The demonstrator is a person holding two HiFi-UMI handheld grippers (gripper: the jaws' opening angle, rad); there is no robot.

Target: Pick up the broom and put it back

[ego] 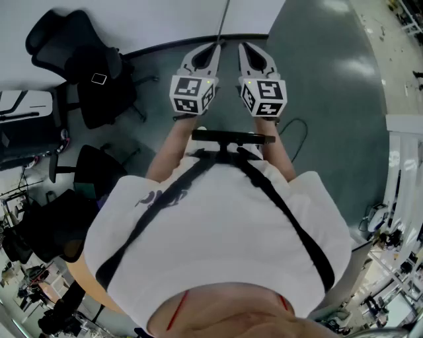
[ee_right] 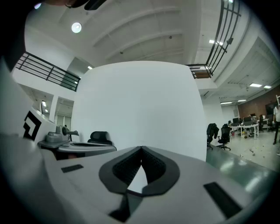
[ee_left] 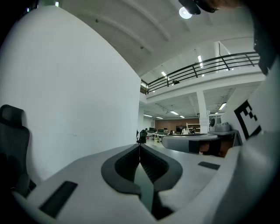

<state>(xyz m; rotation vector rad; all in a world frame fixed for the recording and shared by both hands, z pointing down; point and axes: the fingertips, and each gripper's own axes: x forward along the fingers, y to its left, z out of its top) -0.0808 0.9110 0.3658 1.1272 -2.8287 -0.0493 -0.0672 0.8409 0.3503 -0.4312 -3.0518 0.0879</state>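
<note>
Left tongs (ego: 213, 47), right tongs (ego: 244, 47): both closed, empty, level. At 12 o'clock: thin pole (ego: 225, 18), possibly the broom. Advice: open one pair before closing around it.

Glossy grey-green floor (ego: 330, 99), glare far right. Black office chair (ego: 86, 59) stands far left. Second black chair (ego: 99, 171) nearer left.

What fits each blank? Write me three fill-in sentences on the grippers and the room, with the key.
The left gripper and the right gripper both have ____ jaws and hold nothing.
The black office chair by the wall stands on the person's ____ side.
The wall facing both grippers is ____ in colour.
Missing words: shut; left; white.
</note>
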